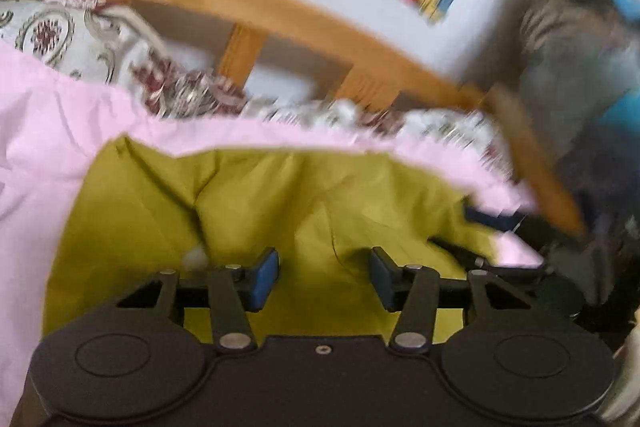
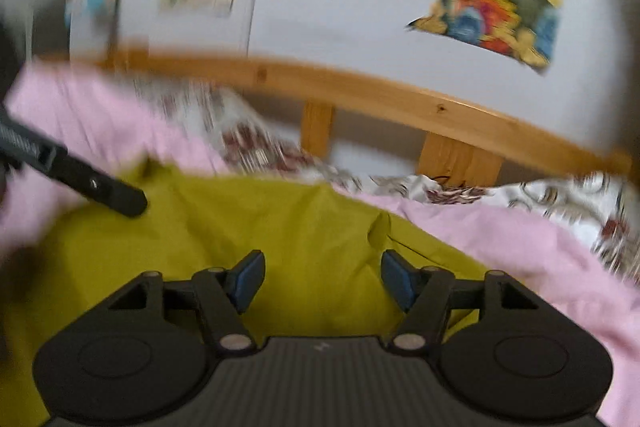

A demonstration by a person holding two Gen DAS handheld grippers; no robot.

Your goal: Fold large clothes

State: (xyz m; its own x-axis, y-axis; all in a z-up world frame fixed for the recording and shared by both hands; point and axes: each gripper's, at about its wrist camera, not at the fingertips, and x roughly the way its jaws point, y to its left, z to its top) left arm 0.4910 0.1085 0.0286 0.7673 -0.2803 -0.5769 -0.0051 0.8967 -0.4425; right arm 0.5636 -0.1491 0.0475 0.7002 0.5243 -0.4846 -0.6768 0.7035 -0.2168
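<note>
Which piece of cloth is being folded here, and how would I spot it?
Start at the wooden bed rail along the white wall, then look down past the flower-patterned bedding to the pink sheet on the bed. On that sheet lies the olive-green garment, directly ahead of both grippers. It is the only plain green cloth, wrinkled and unpatterned.

A wooden bed [image 1: 256, 3] holds a pink sheet [image 1: 36, 131]. A green cloth [image 1: 248, 203] lies on it at 6 o'clock.

right tongs [image 2: 322, 281] parted, over olive garment [image 2: 312, 223]
</note>
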